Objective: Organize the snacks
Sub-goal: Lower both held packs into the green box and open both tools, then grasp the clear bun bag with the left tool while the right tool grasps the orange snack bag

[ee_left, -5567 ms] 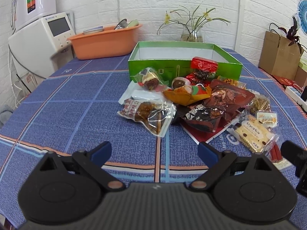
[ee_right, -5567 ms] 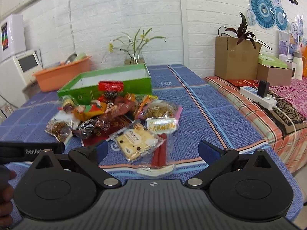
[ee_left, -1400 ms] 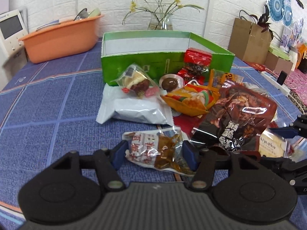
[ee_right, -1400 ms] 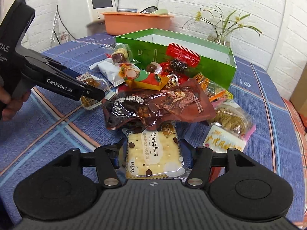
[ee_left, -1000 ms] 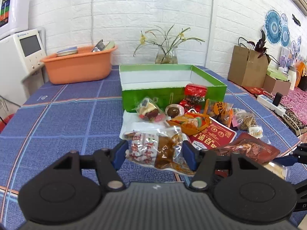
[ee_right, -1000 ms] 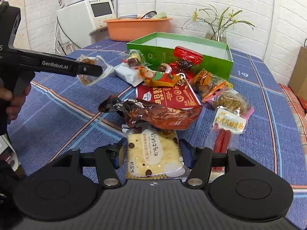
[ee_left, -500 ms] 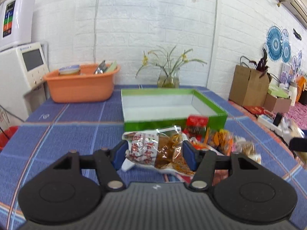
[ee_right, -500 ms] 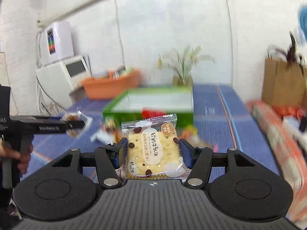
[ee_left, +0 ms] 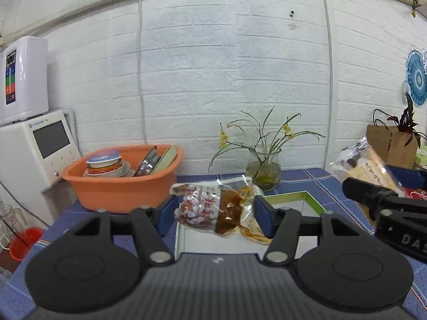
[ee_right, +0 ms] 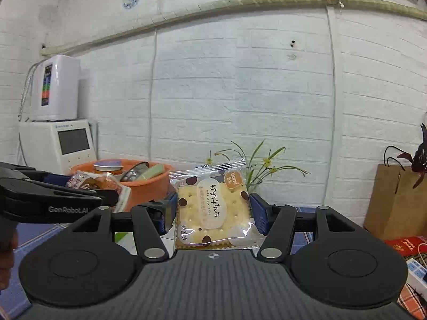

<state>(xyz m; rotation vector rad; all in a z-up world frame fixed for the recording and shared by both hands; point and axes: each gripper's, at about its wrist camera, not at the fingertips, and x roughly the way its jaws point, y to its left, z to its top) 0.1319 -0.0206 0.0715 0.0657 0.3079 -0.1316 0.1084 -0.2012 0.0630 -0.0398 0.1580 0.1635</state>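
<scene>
Gripping a clear crinkled packet of brown snack [ee_left: 217, 208] above the green-walled cardboard box [ee_left: 299, 196], the left claw [ee_left: 216, 214] is clamping it; the right claw [ee_right: 212, 216] is clamping a square spotted cracker packet [ee_right: 212, 208] aloft.

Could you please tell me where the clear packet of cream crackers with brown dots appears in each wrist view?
Left wrist: clear packet of cream crackers with brown dots at the right edge, in the right gripper.
Right wrist: bottom centre, clamped between blue pads.
Shared landmark: orange plastic basin.
</scene>
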